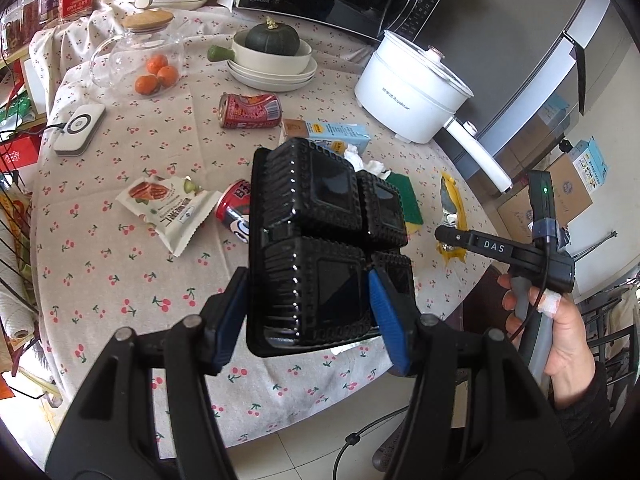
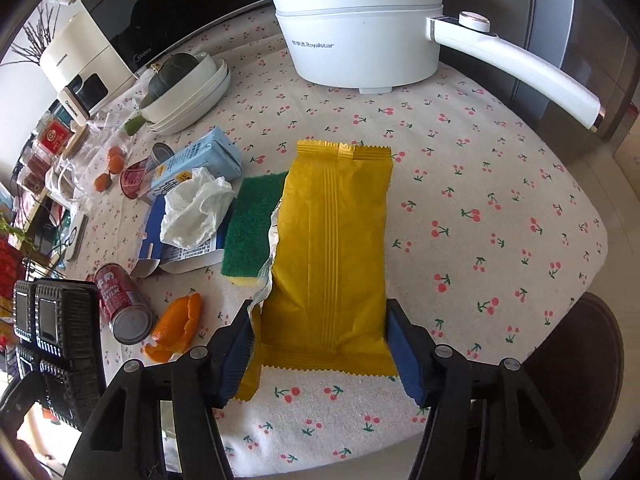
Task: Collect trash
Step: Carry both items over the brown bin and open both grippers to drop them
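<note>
Blue-padded fingers (image 1: 384,316) of the left tool (image 1: 306,312) are seen closed on a black compartment tray (image 1: 320,248), which is held upright, bottom toward the camera, above the counter (image 1: 120,280). Right tool (image 2: 320,344): jaws stand apart, one on each side of a yellow wrapper (image 2: 332,248) lying flat on the cherry-print cloth; whether the pads press on it cannot be told. Just left of the wrapper a green sponge (image 2: 252,224) is noted, then a crumpled tissue (image 2: 196,208) on a blue carton (image 2: 196,164). Orange peel (image 2: 176,328) and a red can (image 2: 124,308) lie nearer the edge. Beyond, a second red can (image 1: 250,110), a snack bag (image 1: 168,208) and a white electric pot (image 2: 360,40) are recorded.
</note>
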